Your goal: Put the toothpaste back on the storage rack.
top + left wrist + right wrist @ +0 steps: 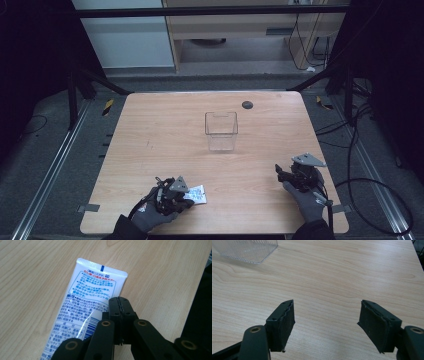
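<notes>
High view: toothpaste tube (196, 194) on bench (150, 130), well nearer than clear bin (220, 131). Left gripper (119, 303) pressed together beside tube; right gripper (325, 315) spread. Tube likely light, soft, slick; grasp mid-body

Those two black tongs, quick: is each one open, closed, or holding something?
Left tongs: shut, jaws pressed together with nothing between them, beside the white printed plastic tube lying on the table.
Right tongs: open, holding nothing.

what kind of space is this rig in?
Probably a lab or data-recording cell, not a home: a bare wooden table inside a dark metal frame, loose cables on grey floor, and a person working handheld grippers.
</notes>
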`<state>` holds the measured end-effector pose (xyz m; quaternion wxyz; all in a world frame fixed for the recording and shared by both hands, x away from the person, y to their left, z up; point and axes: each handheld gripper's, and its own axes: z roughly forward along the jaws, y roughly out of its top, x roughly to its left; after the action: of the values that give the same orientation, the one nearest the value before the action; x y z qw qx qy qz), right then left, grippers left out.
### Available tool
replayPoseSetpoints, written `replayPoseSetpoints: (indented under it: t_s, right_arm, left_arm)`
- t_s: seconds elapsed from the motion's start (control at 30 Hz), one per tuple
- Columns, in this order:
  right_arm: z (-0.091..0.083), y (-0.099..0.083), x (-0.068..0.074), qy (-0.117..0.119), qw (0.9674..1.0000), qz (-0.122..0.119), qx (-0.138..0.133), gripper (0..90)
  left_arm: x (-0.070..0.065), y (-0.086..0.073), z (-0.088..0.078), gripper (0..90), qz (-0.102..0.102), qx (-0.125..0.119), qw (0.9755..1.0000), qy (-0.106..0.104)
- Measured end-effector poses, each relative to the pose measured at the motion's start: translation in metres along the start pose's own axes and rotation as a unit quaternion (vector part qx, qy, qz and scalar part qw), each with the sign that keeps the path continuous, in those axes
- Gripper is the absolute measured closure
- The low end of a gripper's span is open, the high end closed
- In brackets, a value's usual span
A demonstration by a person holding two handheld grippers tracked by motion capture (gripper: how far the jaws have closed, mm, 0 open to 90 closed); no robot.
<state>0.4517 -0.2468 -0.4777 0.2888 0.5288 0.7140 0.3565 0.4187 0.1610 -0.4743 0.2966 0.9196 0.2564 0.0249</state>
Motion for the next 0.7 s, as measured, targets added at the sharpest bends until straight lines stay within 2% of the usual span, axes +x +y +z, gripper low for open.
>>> replayPoseSetpoints:
  t_s: [0.27,0.7]
  right_arm:
    - [0.0,0.0,0.001,0.0,1.0,0.001,-0.001,28.1]
    - [0.001,0.0,0.001,-0.001,1.0,-0.002,0.004,27.9]
  left_arm:
    - [0.005,0.002,0.0,89.5,-0.008,-0.005,0.9998,0.018]
    - [0.017,0.004,-0.003,89.5,-0.038,-0.024,0.9982,0.04]
